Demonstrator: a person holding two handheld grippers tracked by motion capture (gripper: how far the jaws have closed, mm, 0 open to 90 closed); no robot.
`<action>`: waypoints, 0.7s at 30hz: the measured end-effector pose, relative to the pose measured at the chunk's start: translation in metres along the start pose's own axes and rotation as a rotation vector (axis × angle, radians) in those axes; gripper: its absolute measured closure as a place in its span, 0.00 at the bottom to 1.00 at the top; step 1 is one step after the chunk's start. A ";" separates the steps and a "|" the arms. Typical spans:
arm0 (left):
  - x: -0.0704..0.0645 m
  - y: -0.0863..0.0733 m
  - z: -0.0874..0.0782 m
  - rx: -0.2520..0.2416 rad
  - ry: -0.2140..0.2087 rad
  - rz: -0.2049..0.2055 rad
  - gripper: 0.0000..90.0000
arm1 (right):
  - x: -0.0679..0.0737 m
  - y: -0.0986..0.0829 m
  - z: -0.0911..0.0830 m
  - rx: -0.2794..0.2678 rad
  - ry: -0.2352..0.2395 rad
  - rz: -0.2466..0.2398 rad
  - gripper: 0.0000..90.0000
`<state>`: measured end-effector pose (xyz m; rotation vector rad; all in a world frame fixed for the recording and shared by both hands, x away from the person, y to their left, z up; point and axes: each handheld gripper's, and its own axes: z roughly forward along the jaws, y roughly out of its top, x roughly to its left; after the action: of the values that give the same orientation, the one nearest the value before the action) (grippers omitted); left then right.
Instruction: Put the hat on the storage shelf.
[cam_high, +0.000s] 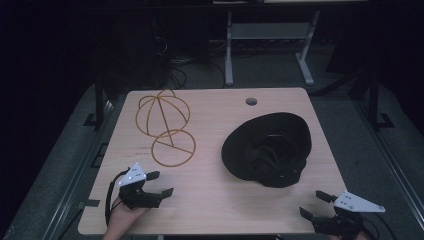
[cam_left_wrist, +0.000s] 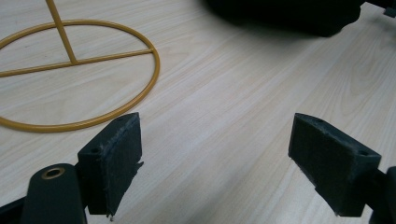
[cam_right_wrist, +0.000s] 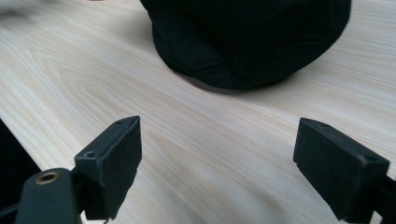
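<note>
Light wooden table (cam_high: 210, 200) with a round cable hole near its far edge carries two items. A black fabric bucket hat (cam_high: 267, 149) lies on the right half, opening upward, crown crumpled inward, brim spread on the wood. A yellow wire hat stand (cam_high: 164, 125), formed of a dome of thin hoops on a stem above a flat ring base with a crossbar, lies tipped on its side on the far left part of the table, well apart from the hat. The left gripper (cam_high: 161, 183) sits at the near left, held in a hand (cam_high: 127, 215), jaws spread wide with nothing between them; in the left gripper view its pads (cam_left_wrist: 114, 161) stand over bare wood just short of the stand's ring base (cam_left_wrist: 79, 74). The right gripper (cam_high: 314, 202) sits at the near right corner, jaws likewise wide apart and unloaded; in the right gripper view its pads (cam_right_wrist: 112, 163) face the hat (cam_right_wrist: 247, 42), near but not touching it
</note>
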<state>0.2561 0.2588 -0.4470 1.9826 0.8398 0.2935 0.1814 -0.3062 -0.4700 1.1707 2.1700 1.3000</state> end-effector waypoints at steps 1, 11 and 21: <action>0.000 0.000 0.000 0.003 -0.003 -0.002 0.19 | 0.000 0.000 0.000 -0.001 0.003 0.002 0.17; -0.009 0.006 0.004 0.032 -0.036 0.025 0.20 | 0.007 0.001 0.001 -0.001 0.021 -0.016 0.15; -0.021 0.008 0.008 0.051 -0.060 0.070 0.20 | 0.003 0.001 0.007 0.014 0.033 -0.021 0.15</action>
<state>0.2476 0.2368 -0.4417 2.0613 0.7472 0.2540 0.1844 -0.2995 -0.4720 1.1365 2.2117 1.3066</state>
